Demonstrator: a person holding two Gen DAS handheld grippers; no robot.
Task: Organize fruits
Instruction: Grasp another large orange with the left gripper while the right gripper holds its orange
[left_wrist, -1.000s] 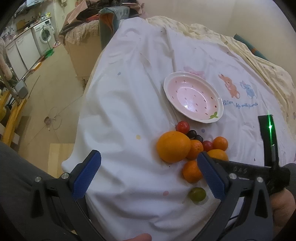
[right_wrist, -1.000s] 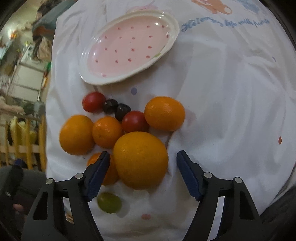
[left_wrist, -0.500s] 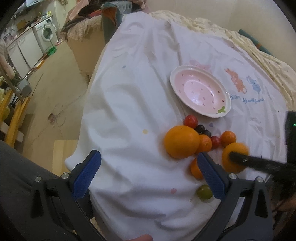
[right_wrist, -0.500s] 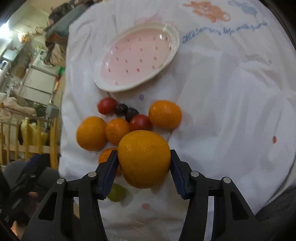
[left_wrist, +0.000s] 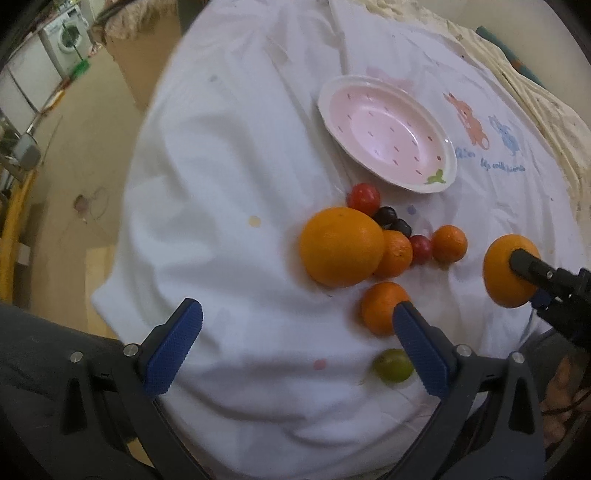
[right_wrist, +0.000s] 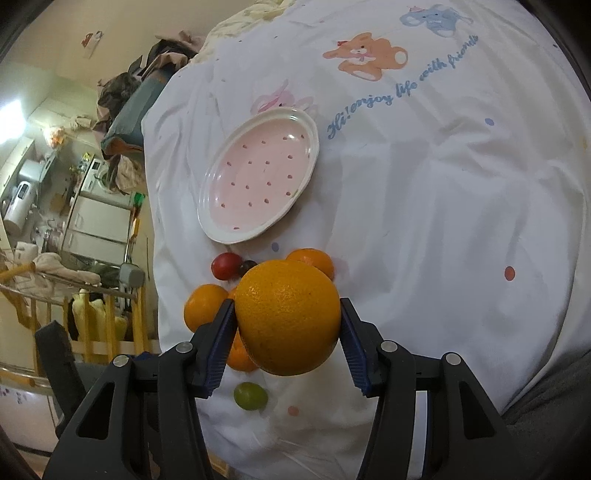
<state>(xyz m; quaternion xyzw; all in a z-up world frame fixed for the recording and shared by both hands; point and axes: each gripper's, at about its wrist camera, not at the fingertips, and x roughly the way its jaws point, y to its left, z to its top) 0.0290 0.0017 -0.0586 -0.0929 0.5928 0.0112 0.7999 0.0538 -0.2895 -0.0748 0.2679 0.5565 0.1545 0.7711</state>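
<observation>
My right gripper (right_wrist: 287, 326) is shut on a large orange (right_wrist: 288, 317) and holds it above the fruit pile; the orange also shows in the left wrist view (left_wrist: 504, 271). A pink oval plate (right_wrist: 258, 181) with a white rim lies empty beyond the pile, also in the left wrist view (left_wrist: 386, 127). On the cloth lie another large orange (left_wrist: 341, 246), smaller oranges (left_wrist: 384, 307), red tomatoes (left_wrist: 364, 196), dark grapes (left_wrist: 386, 215) and a green fruit (left_wrist: 393, 365). My left gripper (left_wrist: 295, 345) is open and empty, near the pile's near side.
A white printed cloth (right_wrist: 443, 192) covers the table. The table edge drops to the floor on the left (left_wrist: 74, 166). Furniture and a washing machine (left_wrist: 66, 33) stand far left. Rumpled bedding (left_wrist: 535, 85) lies at the back right.
My right gripper closed on the large orange and lifted it off the cloth, away from the pile. My left gripper moved in closer to the pile, still open.
</observation>
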